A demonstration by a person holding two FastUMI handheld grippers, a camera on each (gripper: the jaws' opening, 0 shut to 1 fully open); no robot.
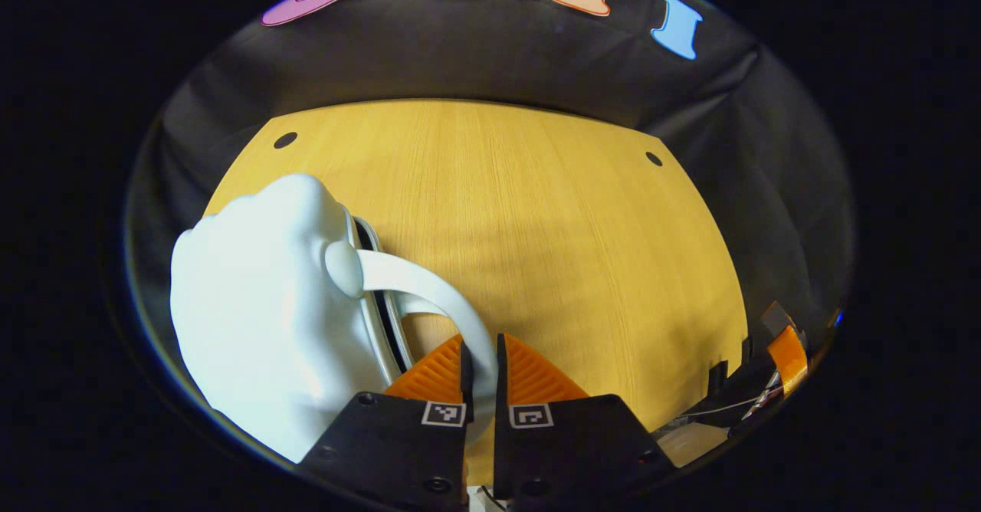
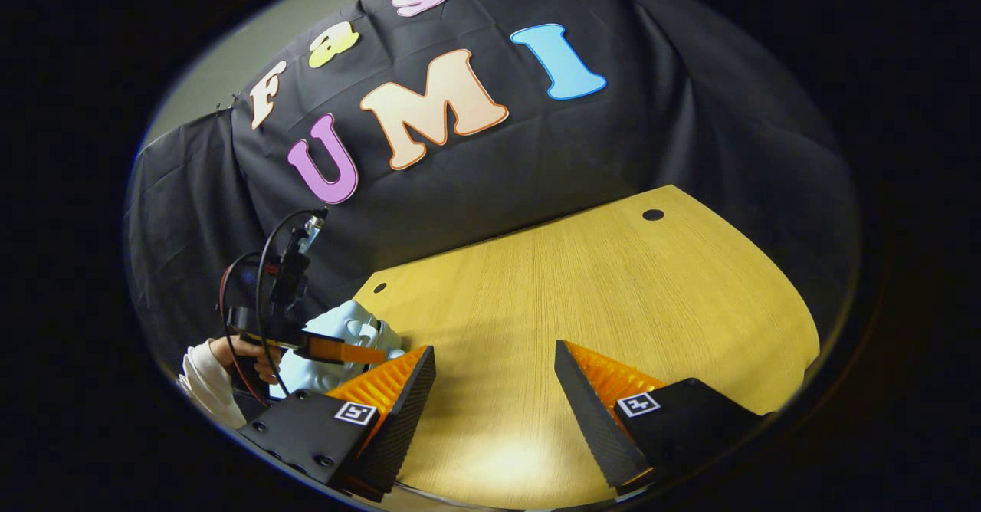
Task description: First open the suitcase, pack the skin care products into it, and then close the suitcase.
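My left gripper [image 1: 481, 370] is clamped on the white handle [image 1: 429, 286] of the suitcase [image 1: 260, 320], both fingers pressed against the curved strap with hardly any gap between them. From there the handle arcs up and away to the left, ending at a round knob on the suitcase's edge. The suitcase is a small white moulded shell standing just left of my left fingers, its dark seam running alongside the handle, and as far as I can tell that seam is closed. It sits at the near left part of the wooden table [image 1: 552, 213]; beyond it the tabletop runs bare to the far edge.

My right gripper [image 2: 494, 378] hangs open, jaws wide apart, with nothing between them but table. In the right gripper view the suitcase [image 2: 345, 336] lies well off to the left of these fingers, partly behind my left gripper [image 2: 349, 352] and the hand [image 2: 245, 355] holding it.

So the left hand is the one on the suitcase, and the handle's long axis runs from my left fingers back toward the shell. I judge the task to be at its opening or closing stage; I see no skin care products on the table, and I cannot tell whether they are inside.
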